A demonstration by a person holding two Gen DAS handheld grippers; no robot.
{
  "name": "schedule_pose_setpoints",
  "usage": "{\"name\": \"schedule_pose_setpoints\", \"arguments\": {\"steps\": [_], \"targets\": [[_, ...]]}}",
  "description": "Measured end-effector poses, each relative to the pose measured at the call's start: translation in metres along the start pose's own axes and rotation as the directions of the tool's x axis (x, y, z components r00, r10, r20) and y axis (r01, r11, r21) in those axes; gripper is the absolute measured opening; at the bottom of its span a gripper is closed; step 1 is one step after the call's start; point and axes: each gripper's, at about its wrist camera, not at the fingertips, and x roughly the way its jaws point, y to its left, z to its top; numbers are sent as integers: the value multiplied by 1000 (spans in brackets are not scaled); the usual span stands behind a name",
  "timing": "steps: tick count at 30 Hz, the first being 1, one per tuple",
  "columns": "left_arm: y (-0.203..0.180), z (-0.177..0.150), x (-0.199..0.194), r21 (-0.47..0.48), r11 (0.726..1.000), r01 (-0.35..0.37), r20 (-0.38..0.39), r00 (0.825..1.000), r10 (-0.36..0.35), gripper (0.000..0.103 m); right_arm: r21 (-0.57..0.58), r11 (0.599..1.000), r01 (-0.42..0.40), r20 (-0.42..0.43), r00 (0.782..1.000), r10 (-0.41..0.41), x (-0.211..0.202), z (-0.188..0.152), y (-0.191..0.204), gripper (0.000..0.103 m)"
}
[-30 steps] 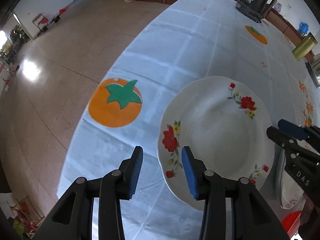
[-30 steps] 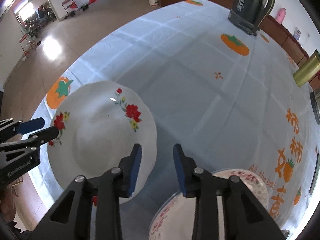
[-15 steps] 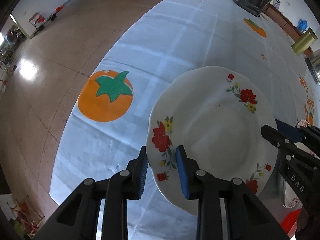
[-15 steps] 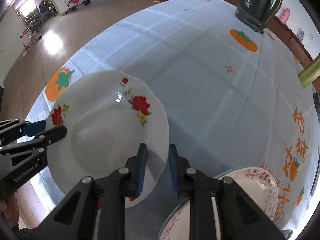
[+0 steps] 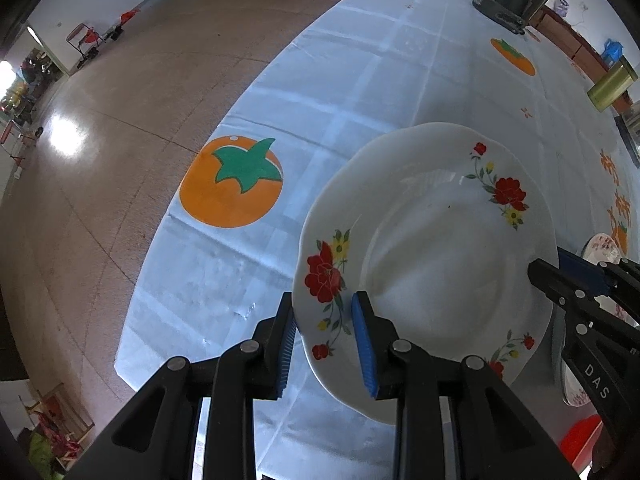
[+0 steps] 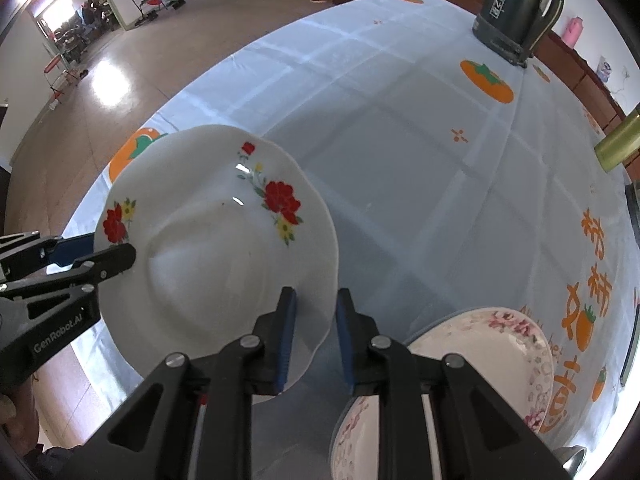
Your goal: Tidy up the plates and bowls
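Left hand-held gripper: the left hand-held gripper (image 5: pixel 324 344) is partly closed, its blue pads astride the near-left rim of the white floral plate (image 5: pixel 432 264), one pad under the rim, one over it; it appears to clamp that edge.
Right hand-held gripper: the right hand-held gripper (image 6: pixel 316 336) is closed narrow on the opposite rim of the same plate (image 6: pixel 216 264), pads on either side of the thin edge.
Plate position: held between the two grippers, seemingly lifted just clear of the tabletop (image 6: pixel 420 184) and tilted slightly; I cannot tell whether its underside touches the cloth.
Likely destination: the pink-patterned bowl (image 6: pixel 480 364), just beside the right gripper at the near edge.
Risk, slip: glazed porcelain is slick and each grip is only on a thin scalloped rim; uneven lifting by the two hands could lever the plate out of one pair of pads.
Risk, drop: the plate sits near the tabletop's edge with hard floor (image 5: pixel 100 140) beyond; a lost grip on the left side could send it over.
Risk, collision: swinging the plate toward the bowl could knock rim against rim and chip either piece.
Risk, twist: if the hands drift apart or together, the plate may pop free.
Far objects: the dark kettle (image 6: pixel 520 8) stands well apart, no hazard.
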Motion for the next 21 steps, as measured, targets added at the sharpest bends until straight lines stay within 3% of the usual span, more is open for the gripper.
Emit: {"name": "schedule_pose_setpoints", "arguments": {"steps": [21], "targets": [[-11, -1, -27, 23, 1000, 8, 45, 999, -9, 31, 24, 1000, 1, 65, 998, -3, -33, -15, -6, 20]]}}
